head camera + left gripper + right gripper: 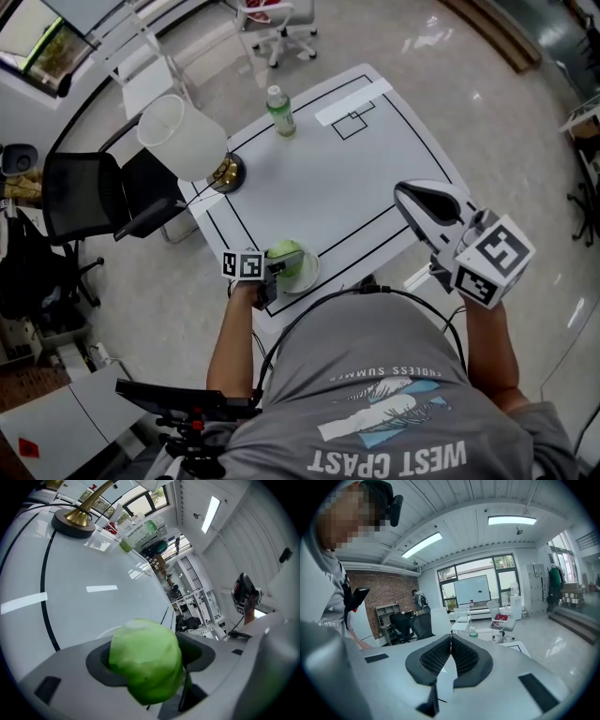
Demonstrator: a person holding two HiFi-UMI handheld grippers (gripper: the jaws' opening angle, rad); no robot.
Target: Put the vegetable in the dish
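Note:
A pale green round cabbage (285,254) sits between the jaws of my left gripper (279,263), which is shut on it at the table's near edge. It hangs just over a small white dish (312,273); whether it touches the dish I cannot tell. In the left gripper view the cabbage (145,660) fills the space between the dark pads (96,665) of the left gripper (150,656), and a bit of the dish rim (99,633) shows behind it. My right gripper (412,199) is held up at the table's right side. Its pads (436,657) touch, with nothing between them at the right gripper (451,654).
The white table (319,178) carries black line markings and a white tape strip (353,101). A lamp with a white shade (183,136) and brass base (227,172) stands at the left edge; a green-labelled bottle (280,111) stands at the far side. A black chair (84,197) is left of the table.

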